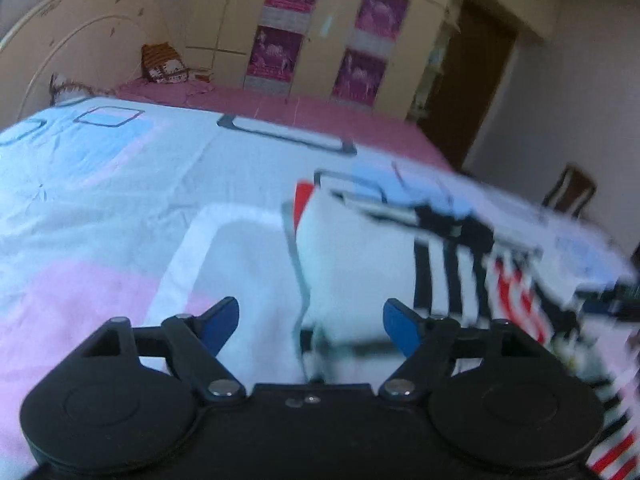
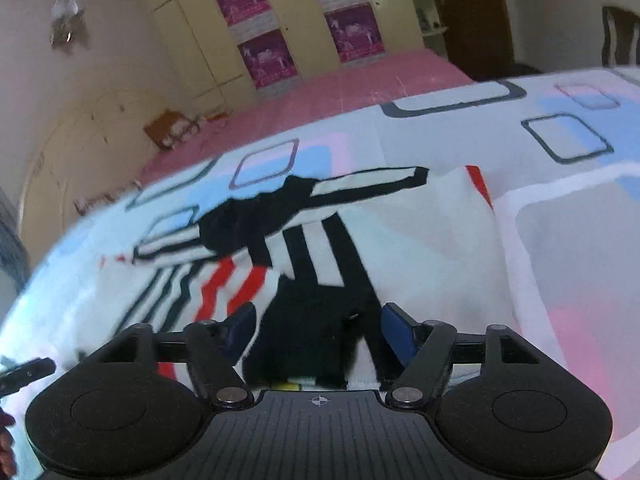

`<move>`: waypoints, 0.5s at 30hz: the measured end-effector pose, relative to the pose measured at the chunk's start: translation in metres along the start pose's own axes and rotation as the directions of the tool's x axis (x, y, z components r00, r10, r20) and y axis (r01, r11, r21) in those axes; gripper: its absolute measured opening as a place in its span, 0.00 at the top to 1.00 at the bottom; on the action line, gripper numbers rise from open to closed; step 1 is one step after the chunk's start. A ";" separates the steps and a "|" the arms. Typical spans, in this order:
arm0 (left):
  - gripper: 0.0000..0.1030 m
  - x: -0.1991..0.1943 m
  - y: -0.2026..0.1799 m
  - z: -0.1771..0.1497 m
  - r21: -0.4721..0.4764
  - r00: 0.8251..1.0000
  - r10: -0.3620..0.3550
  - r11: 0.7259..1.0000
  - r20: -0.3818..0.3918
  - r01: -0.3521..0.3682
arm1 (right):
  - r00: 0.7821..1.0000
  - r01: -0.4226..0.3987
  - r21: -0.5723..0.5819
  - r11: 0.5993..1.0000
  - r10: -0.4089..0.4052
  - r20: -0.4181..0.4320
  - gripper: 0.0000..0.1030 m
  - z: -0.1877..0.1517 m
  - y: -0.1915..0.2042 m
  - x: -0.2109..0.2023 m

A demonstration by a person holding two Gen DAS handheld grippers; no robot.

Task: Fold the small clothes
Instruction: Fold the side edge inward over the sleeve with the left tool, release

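1. Garment (image 2: 400, 236): a small white piece with black stripes and red marks lies on the patterned bedspread (image 1: 100, 208) of the bed, partly bunched, one white panel turned up toward the left view.
2. Step in hand, as I judge it: the fold is at an early stage, with both tools near the cloth's near edge and no neat rectangle formed yet.
3. Left tool (image 1: 310, 322): its blue fingers (image 1: 222, 320) stand wide apart, nothing pinched between them; a raised cloth edge sits in the gap, whether touching I cannot tell.
4. Right tool (image 2: 316, 332): likewise spread wide, black striped fabric lying between and under the fingers, not gripped.
5. Pose: both tools point forward across the bed, low over the cloth and tilted slightly down; motion blur smears the left view's right side.
6. Next move likely calls for closing each tool on an edge or corner, then lifting together so the layers carry over evenly.
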State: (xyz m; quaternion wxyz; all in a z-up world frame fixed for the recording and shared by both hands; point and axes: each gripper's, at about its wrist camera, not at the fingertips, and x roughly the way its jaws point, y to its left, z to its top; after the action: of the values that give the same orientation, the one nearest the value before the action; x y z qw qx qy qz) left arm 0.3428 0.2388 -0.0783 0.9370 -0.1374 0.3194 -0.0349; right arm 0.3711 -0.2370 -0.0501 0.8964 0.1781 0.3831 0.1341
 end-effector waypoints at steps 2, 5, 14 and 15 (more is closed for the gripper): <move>0.34 0.015 0.003 0.014 -0.026 1.000 -0.017 1.000 0.003 0.017 | 1.000 -0.008 0.030 1.000 0.008 -0.009 0.39 0.005 -0.004 0.007; 0.41 0.046 0.003 0.033 -0.024 1.000 -0.027 0.999 0.009 0.027 | 0.999 -0.004 0.067 0.998 0.007 -0.047 0.56 0.010 -0.008 0.023; 0.57 0.143 0.018 0.068 -0.042 0.983 -0.131 0.991 -0.127 0.127 | 0.999 0.014 0.156 0.988 -0.009 -0.031 0.56 0.006 -0.015 0.040; 0.69 0.150 0.020 0.069 -0.050 0.979 -0.139 0.990 -0.152 0.133 | 1.000 0.013 0.159 0.987 -0.008 -0.027 0.56 0.006 -0.015 0.042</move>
State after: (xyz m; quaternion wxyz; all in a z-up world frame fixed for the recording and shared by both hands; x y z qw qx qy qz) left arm 0.5033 0.2508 -0.1200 0.9017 -0.1746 0.3817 -0.1033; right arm 0.4050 -0.2358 -0.0790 0.8750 0.2453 0.4051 0.1008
